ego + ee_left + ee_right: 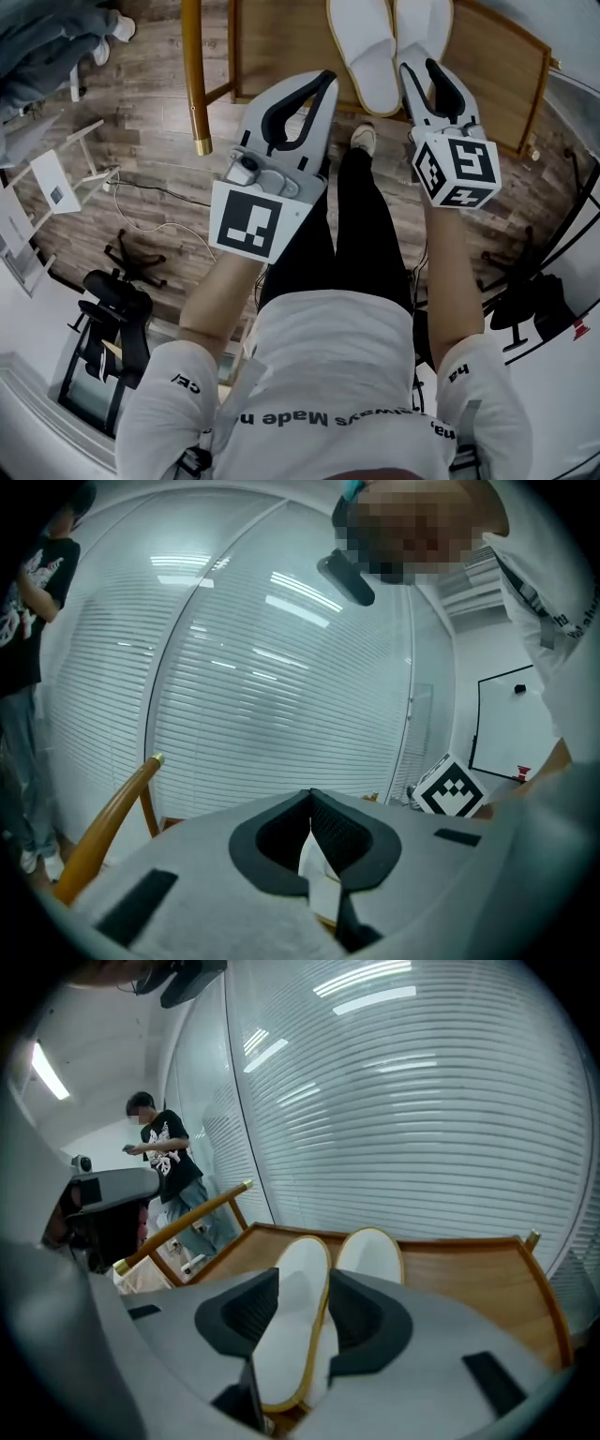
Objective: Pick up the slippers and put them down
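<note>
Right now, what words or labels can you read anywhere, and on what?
"Made": upside down on the white T-shirt; the words beside it are cut off.
Sleeve print: fragments only, unreadable.
Bystander's black T-shirt: print too small to read.
Square markers: patterns, no words.

Slippers — white, matt cloth, tan-edged — on a smooth varnished wood tray; beside it, grainy plank floor.

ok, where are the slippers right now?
Head view, top centre: the slippers lie side by side on the wooden platform, directly ahead of the right gripper, whose jaws stand open at their near ends.
</note>
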A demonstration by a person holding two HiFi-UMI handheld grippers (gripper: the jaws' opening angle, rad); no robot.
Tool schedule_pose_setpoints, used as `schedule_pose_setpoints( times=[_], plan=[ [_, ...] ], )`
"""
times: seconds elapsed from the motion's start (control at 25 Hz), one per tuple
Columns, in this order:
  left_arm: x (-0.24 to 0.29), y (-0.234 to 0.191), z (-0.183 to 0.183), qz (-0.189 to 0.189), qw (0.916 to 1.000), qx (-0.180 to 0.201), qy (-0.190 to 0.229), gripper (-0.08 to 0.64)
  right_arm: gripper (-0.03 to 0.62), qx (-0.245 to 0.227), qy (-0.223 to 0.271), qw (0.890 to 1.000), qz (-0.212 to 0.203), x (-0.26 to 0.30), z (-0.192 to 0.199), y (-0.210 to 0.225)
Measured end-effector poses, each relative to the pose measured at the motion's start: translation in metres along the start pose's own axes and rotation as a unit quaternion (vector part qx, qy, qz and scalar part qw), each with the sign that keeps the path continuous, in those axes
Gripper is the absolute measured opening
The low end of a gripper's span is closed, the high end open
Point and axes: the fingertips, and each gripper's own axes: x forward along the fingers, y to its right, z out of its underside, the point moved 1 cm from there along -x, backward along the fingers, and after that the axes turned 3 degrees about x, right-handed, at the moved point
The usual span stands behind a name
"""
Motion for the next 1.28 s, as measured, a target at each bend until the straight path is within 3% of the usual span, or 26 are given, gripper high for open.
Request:
schedule_pose_setpoints(
  times=[0.4, 0.64, 0.68, 0.84, 1.28],
  plan=[
    [0.034, -0.009, 0.056, 0.000, 0.9997, 0.018, -0.017, 0.011, 0.172, 0.006, -0.041, 0.999, 0.011, 0.065, 0.045, 0.022],
    [0.034, -0.018, 0.079, -0.007, 0.9995, 0.011, -0.028, 0.011, 0.172, 0.010, -0.042, 0.999, 0.033, 0.077, 0.049, 0.029],
    [0.033, -0.019, 0.080, -0.008, 0.9995, 0.010, -0.029, 0.011, 0.168, 0.009, -0.040, 0.998, 0.037, 0.078, 0.047, 0.030],
    [0.030, -0.021, 0.080, -0.011, 0.9995, 0.009, -0.030, 0.011, 0.032, -0.003, -0.037, 0.998, 0.047, 0.079, 0.042, 0.033],
    [0.014, -0.018, 0.037, -0.022, 0.9996, 0.011, -0.014, 0.011, 0.023, -0.014, -0.022, 0.999, 0.044, 0.039, 0.018, 0.026]
  ],
)
